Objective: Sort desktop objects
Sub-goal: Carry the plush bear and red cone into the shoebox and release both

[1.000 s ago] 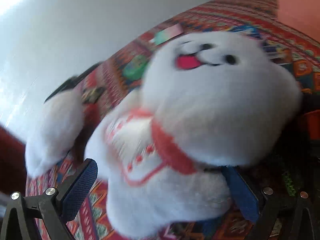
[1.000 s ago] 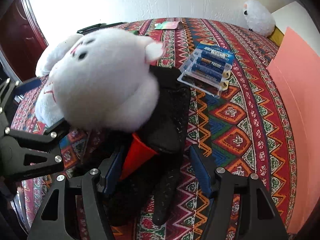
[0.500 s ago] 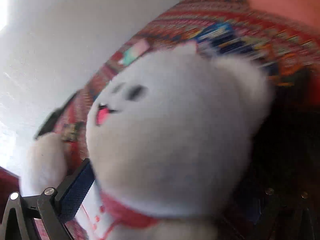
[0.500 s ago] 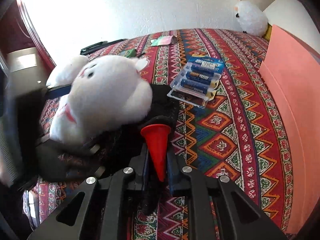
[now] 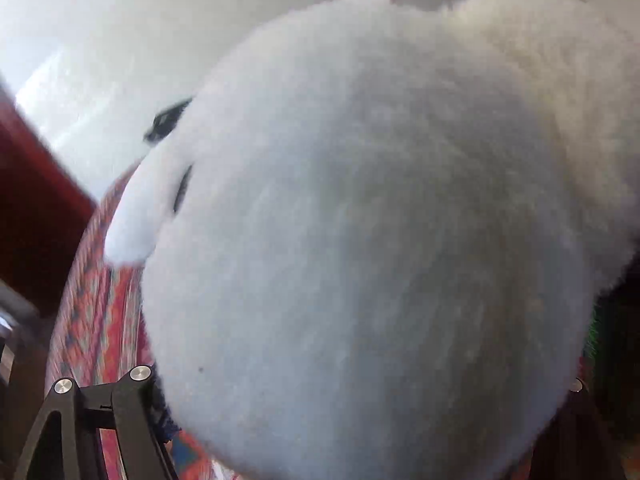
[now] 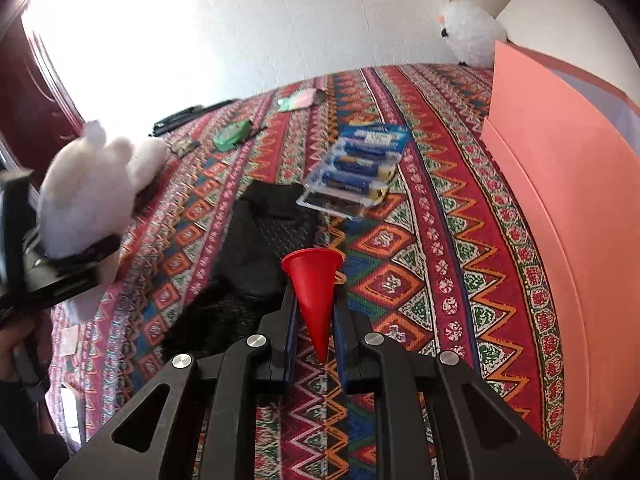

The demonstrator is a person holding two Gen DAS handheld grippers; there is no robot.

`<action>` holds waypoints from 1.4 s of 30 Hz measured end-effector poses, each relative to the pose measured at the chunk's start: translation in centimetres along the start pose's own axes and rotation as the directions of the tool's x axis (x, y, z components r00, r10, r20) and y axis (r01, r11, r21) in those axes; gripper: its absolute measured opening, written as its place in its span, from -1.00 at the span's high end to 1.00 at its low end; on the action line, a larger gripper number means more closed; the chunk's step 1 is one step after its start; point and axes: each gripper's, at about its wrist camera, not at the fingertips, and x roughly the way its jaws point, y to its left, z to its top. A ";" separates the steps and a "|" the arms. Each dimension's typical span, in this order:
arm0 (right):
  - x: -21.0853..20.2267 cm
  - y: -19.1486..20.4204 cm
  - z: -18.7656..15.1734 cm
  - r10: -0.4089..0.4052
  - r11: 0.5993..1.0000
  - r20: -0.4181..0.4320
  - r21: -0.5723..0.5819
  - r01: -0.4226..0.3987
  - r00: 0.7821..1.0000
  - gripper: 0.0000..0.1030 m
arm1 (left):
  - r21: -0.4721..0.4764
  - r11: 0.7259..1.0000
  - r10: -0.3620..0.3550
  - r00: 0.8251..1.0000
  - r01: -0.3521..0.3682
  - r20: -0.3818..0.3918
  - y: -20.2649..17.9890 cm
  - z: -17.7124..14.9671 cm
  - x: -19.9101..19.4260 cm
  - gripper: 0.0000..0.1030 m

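Observation:
A white plush toy (image 5: 360, 220) fills the left wrist view, its dark eye turned to the left. My left gripper (image 6: 68, 264) is shut on the plush toy (image 6: 88, 188), holding it at the left edge of the patterned cloth. Only one black finger (image 5: 132, 408) shows under the fur. My right gripper (image 6: 314, 320) is shut on a red plastic cone (image 6: 314, 292), whose wide mouth points away from me. The cone hangs just above a black glove-like cloth (image 6: 260, 240).
A blister pack of blue batteries (image 6: 356, 168) lies past the black cloth. A green item (image 6: 232, 136), a pink and green card (image 6: 300, 100) and a black bar (image 6: 180, 116) lie farther back. A salmon box (image 6: 560, 200) stands on the right, with a small white plush (image 6: 468, 36) behind it.
My right gripper has shut on the red cone and lifted it. My left gripper has carried the plush toy off the black cloth toward the left.

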 end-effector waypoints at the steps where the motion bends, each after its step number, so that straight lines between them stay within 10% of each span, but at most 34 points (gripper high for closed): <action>1: -0.4 0.2 -0.2 0.006 1.000 0.004 -0.003 -0.006 1.000 0.70 | -0.029 0.999 -0.018 1.000 0.018 -0.003 0.7 -0.6 -0.9 -0.56; 11: -6.9 1.3 -5.6 0.016 1.000 0.020 -0.025 -0.015 1.000 0.70 | -0.082 0.969 -0.234 0.972 0.233 -0.005 -2.3 -7.8 -10.7 -0.56; 24: -19.6 -3.3 -13.0 -0.106 0.994 0.071 0.024 0.105 0.992 0.70 | 0.143 0.865 -0.483 0.875 0.481 -0.024 -16.0 -11.8 -20.9 -0.56; 42: -34.3 -15.0 -11.7 -0.387 0.920 0.295 0.190 0.343 0.874 0.70 | 0.388 0.706 -0.669 0.738 0.592 0.092 -31.3 -1.0 -30.4 -0.57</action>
